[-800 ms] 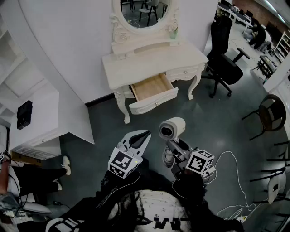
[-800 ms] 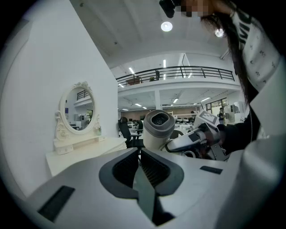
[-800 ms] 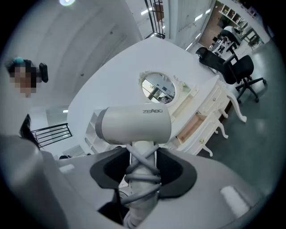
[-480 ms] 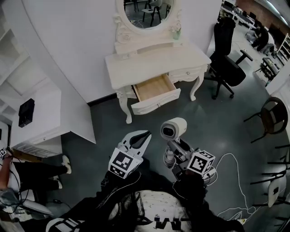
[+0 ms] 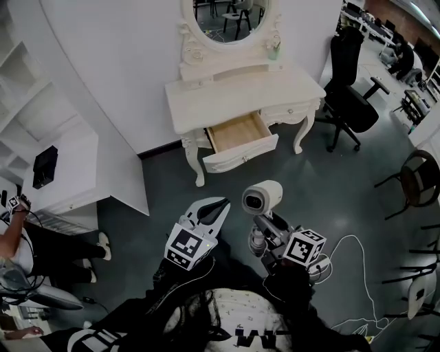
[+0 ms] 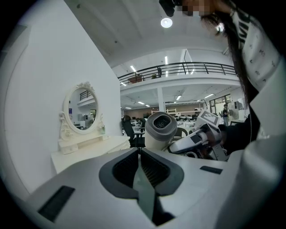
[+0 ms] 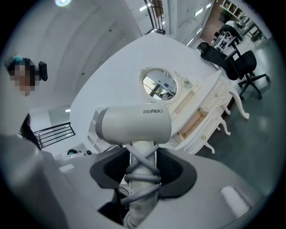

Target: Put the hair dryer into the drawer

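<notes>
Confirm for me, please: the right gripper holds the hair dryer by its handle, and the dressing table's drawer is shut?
Not quite: the drawer is pulled open, as the head view shows. The right gripper does hold the hair dryer by its handle.

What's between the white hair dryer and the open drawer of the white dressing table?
Only bare dark grey floor, seen in the head view, separates the white hair dryer from the open wood-lined drawer of the white dressing table.

Oval mirror w/ ornate frame, blk office chair, white cable on floor, blk box on white cabinet
</notes>
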